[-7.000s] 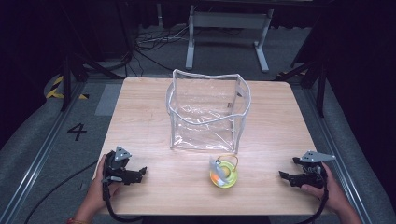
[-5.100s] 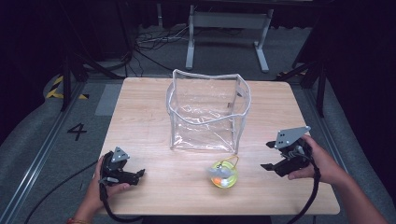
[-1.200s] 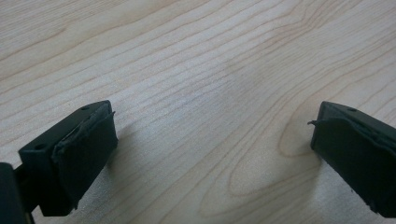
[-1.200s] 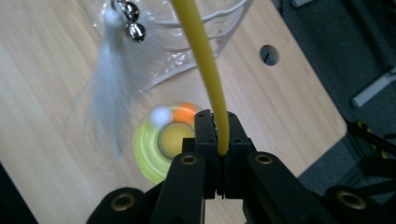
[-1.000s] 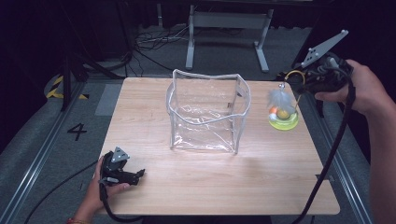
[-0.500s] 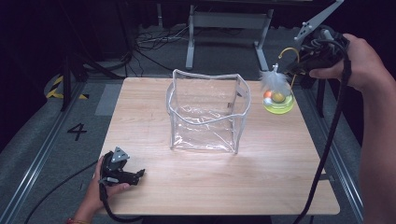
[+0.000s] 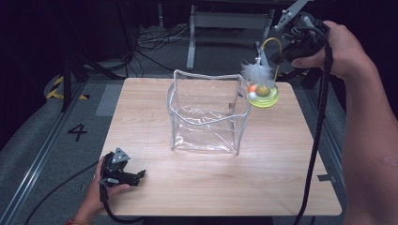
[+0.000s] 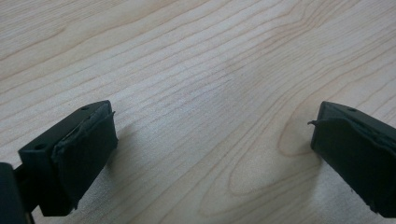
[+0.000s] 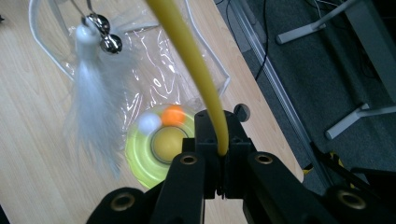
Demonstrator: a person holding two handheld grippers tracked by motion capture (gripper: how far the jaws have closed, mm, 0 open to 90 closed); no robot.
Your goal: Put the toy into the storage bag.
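Yellow-green disc toy (image 7: pixel 264 95), white feather, seemingly bells

The worktop (image 7: pixel 141 117) is pale wood, matt and grained. The pouch (image 7: pixel 206 117) is clear, glossy plastic film — crinkled, with white edging. The toy (image 9: pixel 159 144) is shiny yellow-green plastic, its feather (image 9: pixel 93 116) soft and fluffy, its bells (image 9: pixel 105 35) polished metal — the fingers (image 8: pixel 84 149) matt black.
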